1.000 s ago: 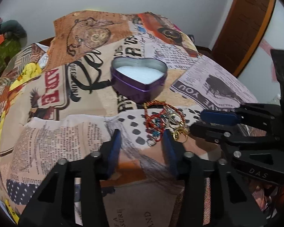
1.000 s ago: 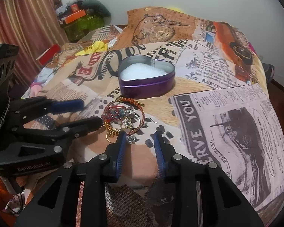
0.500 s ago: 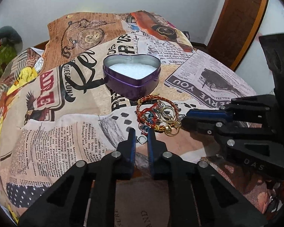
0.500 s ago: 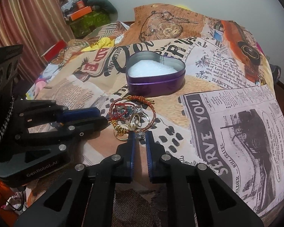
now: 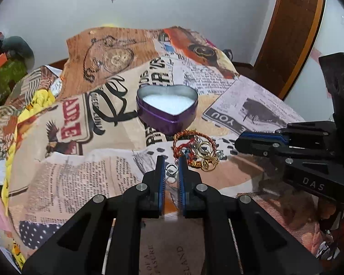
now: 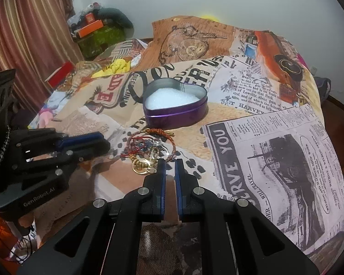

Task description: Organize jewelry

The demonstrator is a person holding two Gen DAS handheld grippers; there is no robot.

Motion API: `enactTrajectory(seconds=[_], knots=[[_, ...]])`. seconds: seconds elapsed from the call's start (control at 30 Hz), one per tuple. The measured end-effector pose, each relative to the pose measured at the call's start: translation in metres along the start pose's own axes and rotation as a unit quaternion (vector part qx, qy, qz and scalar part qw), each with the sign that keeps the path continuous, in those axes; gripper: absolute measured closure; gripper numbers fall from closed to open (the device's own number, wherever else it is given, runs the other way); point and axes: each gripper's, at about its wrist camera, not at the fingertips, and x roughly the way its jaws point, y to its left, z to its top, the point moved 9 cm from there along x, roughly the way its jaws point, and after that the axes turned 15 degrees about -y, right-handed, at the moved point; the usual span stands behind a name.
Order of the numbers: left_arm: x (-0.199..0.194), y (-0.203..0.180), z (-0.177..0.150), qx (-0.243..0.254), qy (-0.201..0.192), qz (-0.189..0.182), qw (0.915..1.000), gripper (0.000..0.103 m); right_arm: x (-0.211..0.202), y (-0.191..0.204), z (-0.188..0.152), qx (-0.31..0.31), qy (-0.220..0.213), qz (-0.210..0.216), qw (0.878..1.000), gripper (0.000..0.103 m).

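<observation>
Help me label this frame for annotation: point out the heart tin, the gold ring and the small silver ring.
heart tin (image 5: 169, 120), left wrist view, purple front wall.
gold ring (image 6: 141, 166), right wrist view, its band.
small silver ring (image 5: 171, 168), left wrist view, its band between the left gripper's fingers.

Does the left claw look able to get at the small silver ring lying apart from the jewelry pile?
Probably yes: the small silver ring already sits between the left claw's narrowly parted tips, nothing covering it.

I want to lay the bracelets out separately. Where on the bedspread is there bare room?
Free: the bedspread right of the heart tin, and left of it, toward the yellow cloth. Crowded: in front of the tin, where the jewelry pile sits between both grippers.
</observation>
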Motion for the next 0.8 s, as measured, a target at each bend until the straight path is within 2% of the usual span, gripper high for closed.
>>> enactTrajectory(seconds=[0.13,0.2,0.27,0.67,0.73,0.8], knots=[[-0.005,0.001,0.002,-0.003,-0.006,0.000,1.0000,0.093,0.006,0.003,-0.001,0.011,0.019,0.008,1.000,0.091],[-0.006,0.001,0.000,-0.005,-0.006,-0.001,1.0000,0.093,0.010,0.002,-0.003,0.006,0.024,0.000,1.000,0.081],[-0.007,0.001,-0.002,-0.005,-0.005,-0.001,1.0000,0.093,0.013,0.002,-0.004,0.003,0.028,-0.002,1.000,0.076],[-0.003,0.008,-0.009,-0.013,-0.002,0.001,0.9999,0.093,0.028,0.005,-0.012,-0.032,0.053,-0.002,0.998,0.077],[-0.003,0.009,-0.010,-0.014,-0.001,0.001,0.9999,0.093,0.031,0.006,-0.015,-0.036,0.057,0.000,0.998,0.079],[-0.003,0.009,-0.010,-0.015,-0.002,0.001,0.9999,0.093,0.031,0.009,-0.015,-0.041,0.057,-0.001,0.998,0.087]])
